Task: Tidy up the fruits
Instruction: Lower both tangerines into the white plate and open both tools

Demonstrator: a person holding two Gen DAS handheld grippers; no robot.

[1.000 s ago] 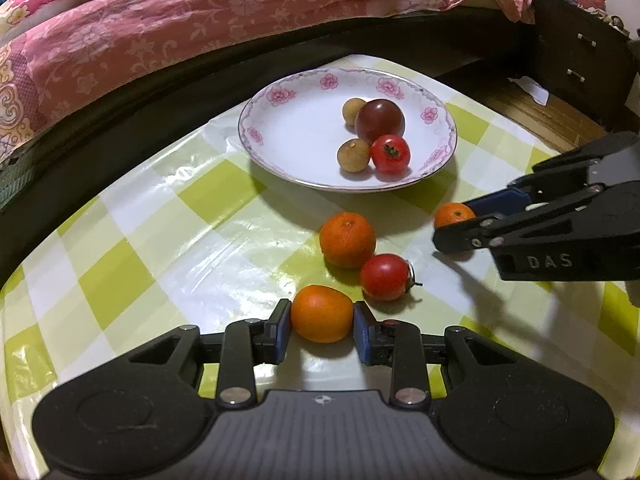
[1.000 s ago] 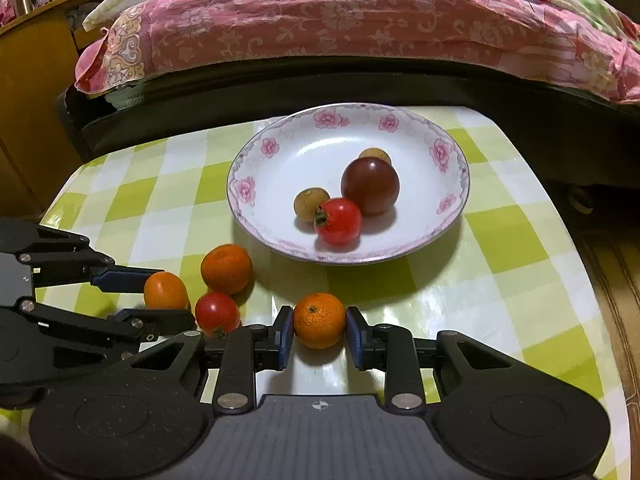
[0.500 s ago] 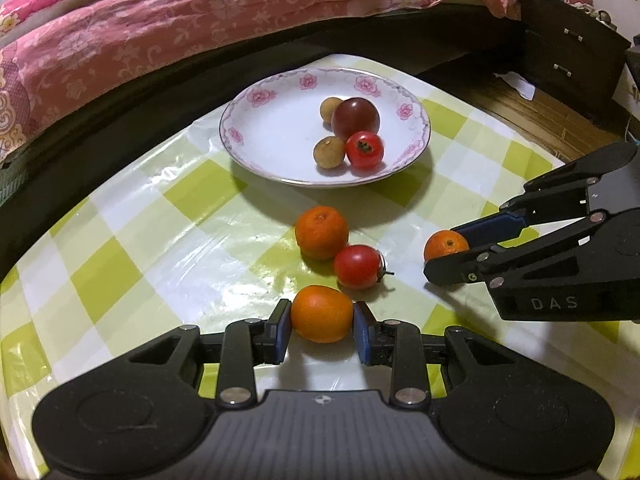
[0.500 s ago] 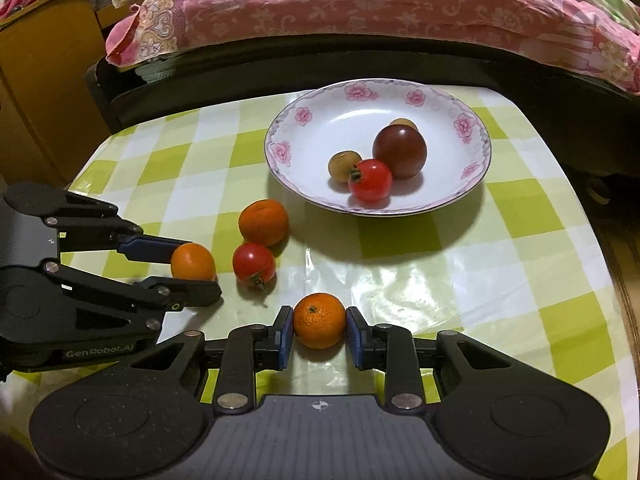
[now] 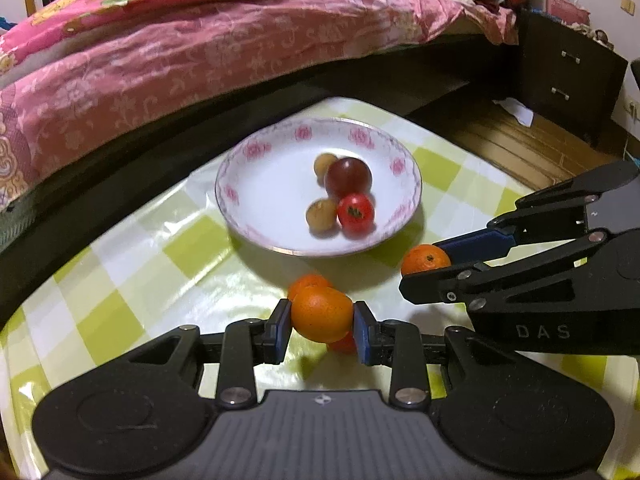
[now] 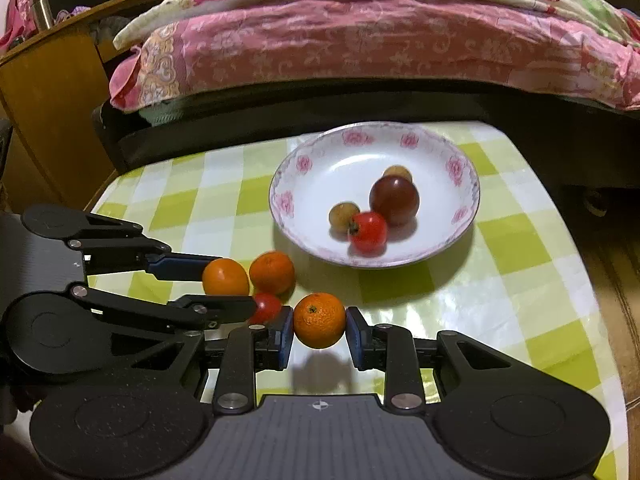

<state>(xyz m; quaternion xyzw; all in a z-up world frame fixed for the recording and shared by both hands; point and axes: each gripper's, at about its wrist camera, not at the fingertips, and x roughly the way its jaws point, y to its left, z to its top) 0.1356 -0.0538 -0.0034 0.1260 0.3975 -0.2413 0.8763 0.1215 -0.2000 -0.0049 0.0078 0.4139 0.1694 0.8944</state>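
Note:
My left gripper (image 5: 322, 320) is shut on an orange tangerine (image 5: 322, 314), held just above the checked tablecloth. Behind it lies a loose tangerine (image 5: 308, 282), and a red tomato (image 5: 343, 345) peeks out underneath. My right gripper (image 6: 319, 326) is shut on a second tangerine (image 6: 319, 320), with its shadow on the cloth below. In the right wrist view the left gripper (image 6: 236, 280) comes in from the left, beside the loose tangerine (image 6: 272, 272) and tomato (image 6: 266, 307). The flowered plate (image 5: 256, 184) beyond holds a dark plum, a red tomato (image 5: 355, 212) and two small brown fruits.
A bed with a pink quilt (image 5: 200, 52) and a dark frame runs close behind the table. A wooden cabinet (image 6: 48, 92) stands at the left and a dark drawer unit (image 5: 568, 72) at the right, over a wooden floor. The table's right edge (image 6: 600, 280) is near.
Both grippers have come up off the cloth with their tangerines still gripped. The left one now hangs in front of the loose tangerine and tomato. The plate's fruits have not moved.

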